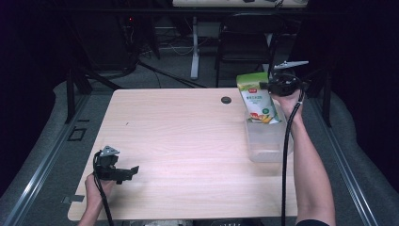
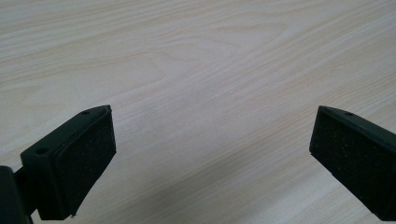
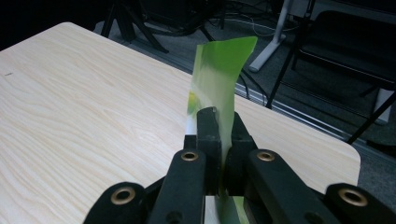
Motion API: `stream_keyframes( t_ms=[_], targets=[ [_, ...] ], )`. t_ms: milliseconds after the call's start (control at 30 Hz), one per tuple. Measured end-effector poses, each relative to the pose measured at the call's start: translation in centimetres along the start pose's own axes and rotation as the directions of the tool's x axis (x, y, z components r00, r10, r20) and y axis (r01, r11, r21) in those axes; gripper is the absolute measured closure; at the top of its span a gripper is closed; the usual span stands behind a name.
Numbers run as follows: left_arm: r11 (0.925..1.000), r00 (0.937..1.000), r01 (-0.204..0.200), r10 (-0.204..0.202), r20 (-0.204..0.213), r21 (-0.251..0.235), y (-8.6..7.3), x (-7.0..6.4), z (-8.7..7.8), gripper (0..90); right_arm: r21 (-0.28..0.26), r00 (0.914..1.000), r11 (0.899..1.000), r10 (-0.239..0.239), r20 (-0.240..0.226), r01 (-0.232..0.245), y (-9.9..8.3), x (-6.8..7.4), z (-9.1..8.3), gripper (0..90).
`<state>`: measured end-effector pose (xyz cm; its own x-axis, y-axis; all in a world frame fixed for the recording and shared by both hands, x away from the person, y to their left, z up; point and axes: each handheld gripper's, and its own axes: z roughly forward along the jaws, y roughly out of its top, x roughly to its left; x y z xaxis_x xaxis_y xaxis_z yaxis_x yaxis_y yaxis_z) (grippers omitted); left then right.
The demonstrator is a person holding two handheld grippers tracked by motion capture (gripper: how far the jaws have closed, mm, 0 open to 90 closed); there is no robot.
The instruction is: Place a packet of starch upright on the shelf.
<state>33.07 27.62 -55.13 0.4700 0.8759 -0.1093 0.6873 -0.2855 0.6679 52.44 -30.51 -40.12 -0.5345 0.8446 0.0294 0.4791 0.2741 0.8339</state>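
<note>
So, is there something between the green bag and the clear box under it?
Nothing visible. The right gripper holds the green pouch by its edge, with the pouch's lower end at the open top of the clear container. The left gripper is far off, open.

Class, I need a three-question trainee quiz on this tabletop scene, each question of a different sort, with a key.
1. True or false: the left hand-held gripper is shut on a green snack pouch.
2. Which holds the green snack pouch? A) left hand-held gripper B) right hand-held gripper C) neither
3. Fill in: the pouch's lower end sits in a clear plastic ____ on the wooden table.

Key: 1 false, its jaws stand wide apart over bare table; 2 B; 3 container.
</note>
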Motion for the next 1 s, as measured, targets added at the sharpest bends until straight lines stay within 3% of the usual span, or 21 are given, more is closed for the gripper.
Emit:
stream_keyframes(
  t_ms=[367,667,800,1000],
  targets=[
    [1.0000,1.0000,-0.002,0.002,0.002,0.000,0.0,0.0,0.0,0.4,0.029,0.9995,0.999,-0.029,0.012,0.028,-0.9,-0.1,1.2,87.3],
    [1.0000,1.0000,-0.005,0.005,-0.001,-0.001,0.0,0.0,0.0,0.4,0.064,0.9976,0.998,0.021,0.066,-0.025,-2.1,-1.0,1.0,86.1],
    [1.0000,1.0000,-0.009,0.009,0.000,0.002,0.1,-0.1,0.0,0.4,0.044,0.9927,0.996,0.073,0.097,-0.077,-2.7,-1.5,0.8,86.6],
    [1.0000,1.0000,-0.008,0.008,-0.003,-0.001,0.1,-0.1,-0.1,0.3,0.043,0.9834,0.992,0.114,0.141,-0.121,-3.2,-2.1,0.8,86.3]
  ],
)
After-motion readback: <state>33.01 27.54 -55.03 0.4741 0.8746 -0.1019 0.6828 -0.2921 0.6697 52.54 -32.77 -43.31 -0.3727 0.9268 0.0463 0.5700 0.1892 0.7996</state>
